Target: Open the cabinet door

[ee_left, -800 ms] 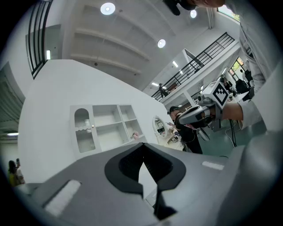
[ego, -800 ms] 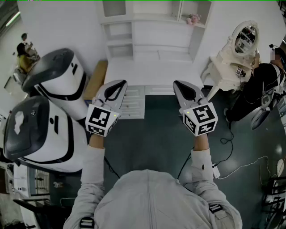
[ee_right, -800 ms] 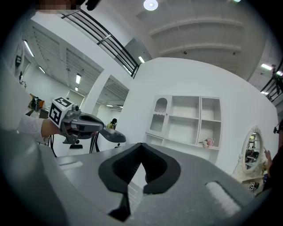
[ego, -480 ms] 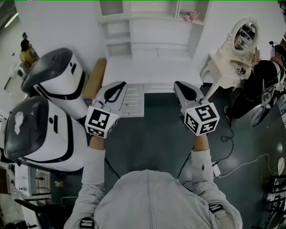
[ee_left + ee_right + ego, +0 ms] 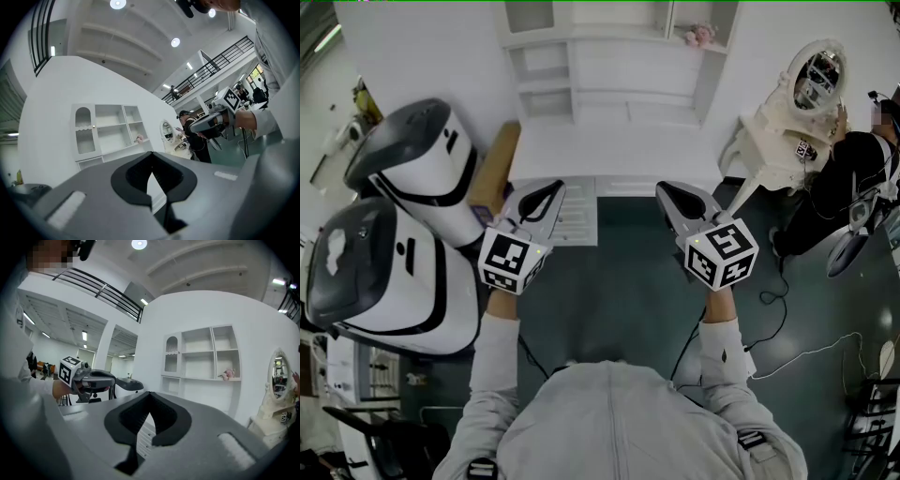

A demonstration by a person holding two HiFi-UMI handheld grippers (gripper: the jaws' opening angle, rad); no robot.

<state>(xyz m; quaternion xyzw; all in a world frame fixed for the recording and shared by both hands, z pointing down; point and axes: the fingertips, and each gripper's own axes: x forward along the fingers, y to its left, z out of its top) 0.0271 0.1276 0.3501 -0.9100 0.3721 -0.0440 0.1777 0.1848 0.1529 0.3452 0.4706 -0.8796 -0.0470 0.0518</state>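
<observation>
Dark floor (image 5: 619, 281); white cabinet (image 5: 614, 141) on it

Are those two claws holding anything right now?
No. The left gripper and the right gripper are both shut, with nothing between their jaws.

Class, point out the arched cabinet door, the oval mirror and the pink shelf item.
arched cabinet door (image 5: 84, 140), left gripper view, lower ribbed panel
oval mirror (image 5: 817, 80), head view, glass
pink item (image 5: 228, 374), right gripper view, middle
</observation>
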